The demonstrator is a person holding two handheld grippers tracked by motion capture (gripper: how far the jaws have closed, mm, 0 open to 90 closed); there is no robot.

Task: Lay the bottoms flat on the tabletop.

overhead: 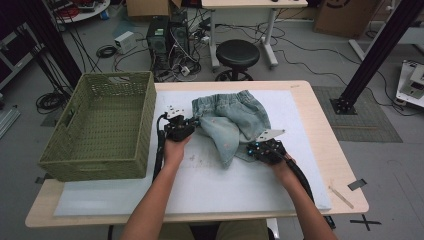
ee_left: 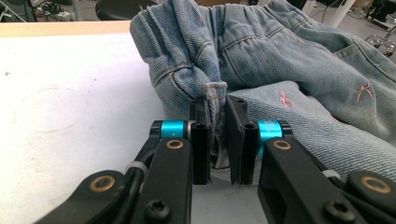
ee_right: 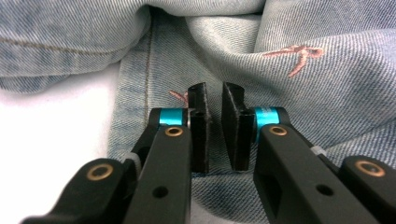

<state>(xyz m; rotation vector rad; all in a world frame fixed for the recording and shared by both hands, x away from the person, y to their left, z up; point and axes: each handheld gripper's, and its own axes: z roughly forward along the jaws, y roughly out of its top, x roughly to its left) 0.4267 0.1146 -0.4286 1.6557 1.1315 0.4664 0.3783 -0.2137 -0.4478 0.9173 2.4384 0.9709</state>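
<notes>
A pair of light-blue denim shorts is spread in a crumpled heap on the white mat that covers the wooden table, towards the mat's far edge and about midway between its left and right edges. The elastic waistband is turned to the far side, and one leg is folded down towards the near edge. Small pink embroidered marks are seen on the cloth in both gripper views.

The left gripper is held at the left edge of the shorts. In the left gripper view its jaws are drawn nearly together on a bunched fold of denim at a stitched hem, and the cloth is pinched between the pads.

The right gripper is laid against the near right part of the shorts, just above the folded leg. In the right gripper view its jaws are seen close together with a narrow gap between them, above flat denim beside a seam; whether cloth is caught between the pads cannot be told.

A green woven basket is set on the table's left side, overhanging the left edge, just beside the left gripper and apart from the shorts.
</notes>
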